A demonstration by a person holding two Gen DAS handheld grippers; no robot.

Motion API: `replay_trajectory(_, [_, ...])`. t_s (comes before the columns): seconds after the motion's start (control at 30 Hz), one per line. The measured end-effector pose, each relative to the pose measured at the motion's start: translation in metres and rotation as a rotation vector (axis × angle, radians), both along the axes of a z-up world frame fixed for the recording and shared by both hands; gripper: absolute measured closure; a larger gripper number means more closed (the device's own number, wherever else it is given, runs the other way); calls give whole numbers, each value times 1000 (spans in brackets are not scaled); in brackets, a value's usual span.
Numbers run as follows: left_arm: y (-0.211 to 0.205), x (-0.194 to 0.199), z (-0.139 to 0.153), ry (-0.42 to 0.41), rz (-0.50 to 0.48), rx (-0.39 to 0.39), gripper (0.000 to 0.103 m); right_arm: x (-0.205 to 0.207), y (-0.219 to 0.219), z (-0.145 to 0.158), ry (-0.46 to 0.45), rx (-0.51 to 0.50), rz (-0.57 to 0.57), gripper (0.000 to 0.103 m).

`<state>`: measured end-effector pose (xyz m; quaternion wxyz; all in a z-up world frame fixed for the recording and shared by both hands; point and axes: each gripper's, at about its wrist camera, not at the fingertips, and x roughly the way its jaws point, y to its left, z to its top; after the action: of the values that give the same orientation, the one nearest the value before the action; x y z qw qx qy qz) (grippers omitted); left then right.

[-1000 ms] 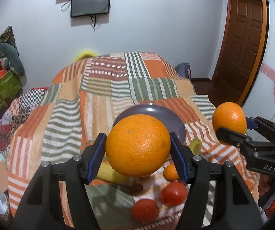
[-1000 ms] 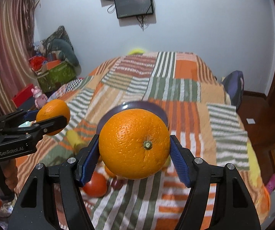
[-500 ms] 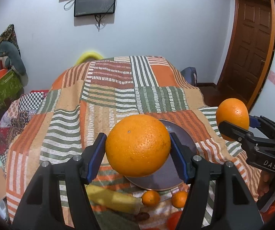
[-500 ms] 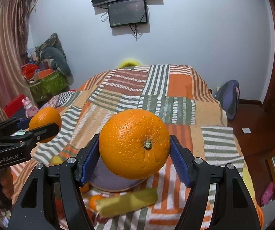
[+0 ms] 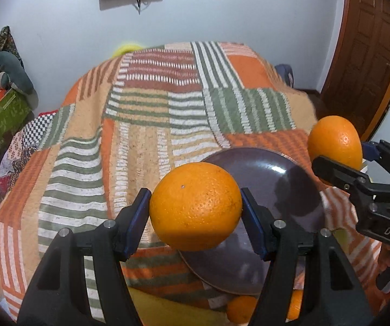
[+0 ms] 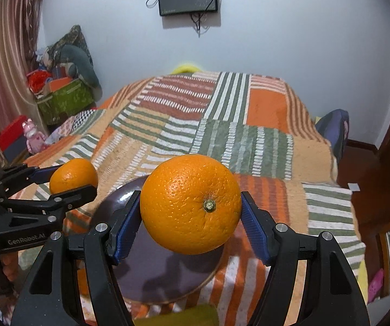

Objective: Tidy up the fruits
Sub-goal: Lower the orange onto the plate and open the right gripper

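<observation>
- The left gripper [image 5: 196,217], black with blue pads, is clamped about halfway open on a large round orange [image 5: 196,206], the pads pressing on its two sides so the fruit rides clear of the bed.
- The right gripper [image 6: 191,216] grips a second big orange [image 6: 191,203] the same way, at a similar half-open width, with the green stem nub facing the camera.
- Both oranges hang above a dark purple round plate [image 6: 167,279] lying on the striped patchwork blanket [image 6: 222,125] in orange, green and cream. My guess is the plate is where the fruit gets gathered, which would explain both hands carrying at once and tilting downward toward it.
- The plate looks bare; the shadows of the tongs fall across it.
- The fruit is bright, pebbled and glossy, firm-looking, with no dents where the pads press.
- Other fruit waits on the blanket at the near edge of the plate: a small orange citrus [image 5: 241,308] and a long yellow piece [image 5: 167,312], partly hidden behind the left gripper.
- A soft blanket means a round orange set down off the plate could roll.
</observation>
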<state>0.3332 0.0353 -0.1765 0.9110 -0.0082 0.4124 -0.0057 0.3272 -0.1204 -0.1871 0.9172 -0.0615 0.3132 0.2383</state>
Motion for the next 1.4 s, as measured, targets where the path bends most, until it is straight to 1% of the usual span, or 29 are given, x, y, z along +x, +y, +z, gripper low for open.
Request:
replay_trajectory(0.27, [3, 25, -29, 126, -34, -42, 38, 24, 13, -22, 88, -55, 66, 36])
replay_trajectory(0.37, [2, 30, -34, 150, -41, -45, 38, 30, 16, -27, 116, -82, 85, 36])
replay_trajectory(0.53, [-1, 37, -41, 181, -52, -36, 38, 41, 16, -38, 197, -95, 101, 36])
replay_trajectory(0.6, [-2, 37, -42, 179, -52, -31, 38, 44, 17, -42, 215, -105, 104, 36])
replay_trajectory(0.7, [-2, 39, -42, 182, -53, -27, 38, 42, 18, -41, 212, -123, 107, 36])
replay_trajectory(0.83, [-2, 38, -42, 185, -51, -29, 38, 42, 17, -41, 215, -116, 108, 35])
replay_trajectory(0.97, [-1, 38, -42, 193, -50, -46, 35, 40, 19, -38, 236, -78, 128, 27])
replay_trajectory(1.03, [0, 36, -40, 191, -49, -56, 31, 37, 19, -37, 229, -84, 123, 26])
replay_trajectory(1.17, [1, 27, -30, 162, -48, -64, 26, 30, 16, -34, 217, -87, 115, 26])
replay_trajectory(1.23, [1, 21, -22, 139, -40, -53, 25, 23, 13, -28, 203, -81, 110, 26])
replay_trajectory(1.4, [7, 3, -6, 112, -21, -66, 25, 2, 8, -11, 161, -51, 95, 26])
